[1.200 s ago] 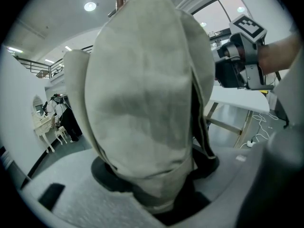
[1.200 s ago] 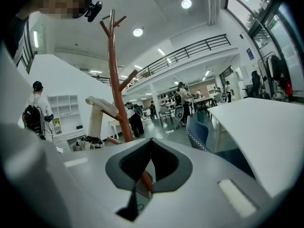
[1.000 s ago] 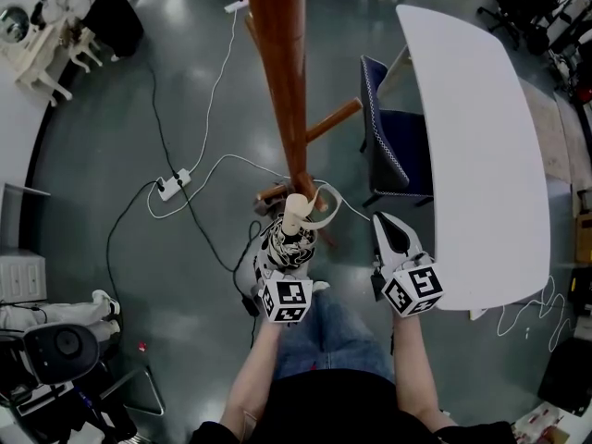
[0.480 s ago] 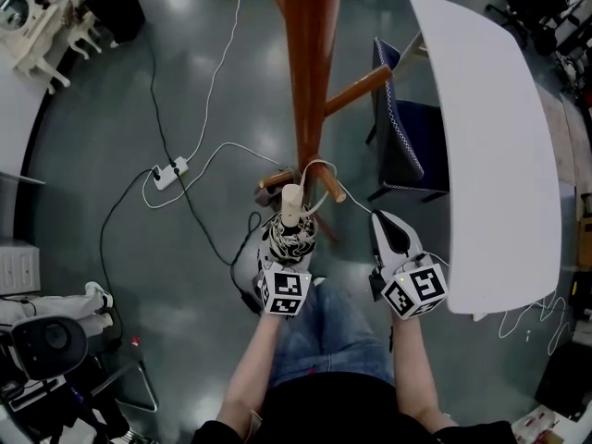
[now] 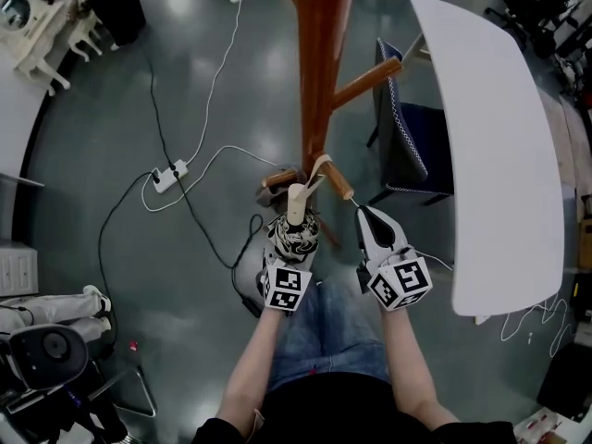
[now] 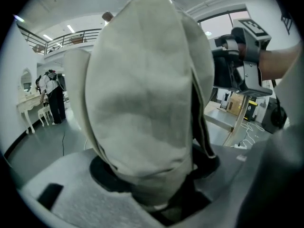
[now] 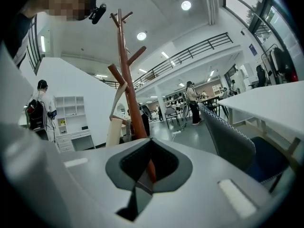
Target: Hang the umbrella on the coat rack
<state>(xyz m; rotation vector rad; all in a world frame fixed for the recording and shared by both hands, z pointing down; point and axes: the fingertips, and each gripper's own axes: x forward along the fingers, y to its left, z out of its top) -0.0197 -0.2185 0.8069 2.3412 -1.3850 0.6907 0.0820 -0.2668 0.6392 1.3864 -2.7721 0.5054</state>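
Observation:
The brown wooden coat rack [image 5: 319, 81] rises in front of me, with a low peg [image 5: 335, 179] pointing my way. My left gripper [image 5: 290, 252] is shut on the folded black-and-white umbrella [image 5: 294, 239], whose cream handle [image 5: 296, 200] points at the pole. Its pale strap [image 5: 317, 166] loops up over that peg. In the left gripper view the umbrella [image 6: 142, 94] fills the space between the jaws. My right gripper [image 5: 363, 214] is shut and holds nothing, its tip just right of the peg's end. The right gripper view shows the coat rack [image 7: 126, 80], the handle [image 7: 114, 132] and the strap [image 7: 118, 96].
A white table [image 5: 490, 137] runs along the right, with a blue chair [image 5: 407, 137] tucked beside the rack. A power strip [image 5: 173, 176] and cables lie on the grey floor at the left. The person's legs are directly below the grippers. People stand far off.
Both grippers have come down. The umbrella's strap now lies over the low peg, and the right gripper has shifted left toward the peg's end.

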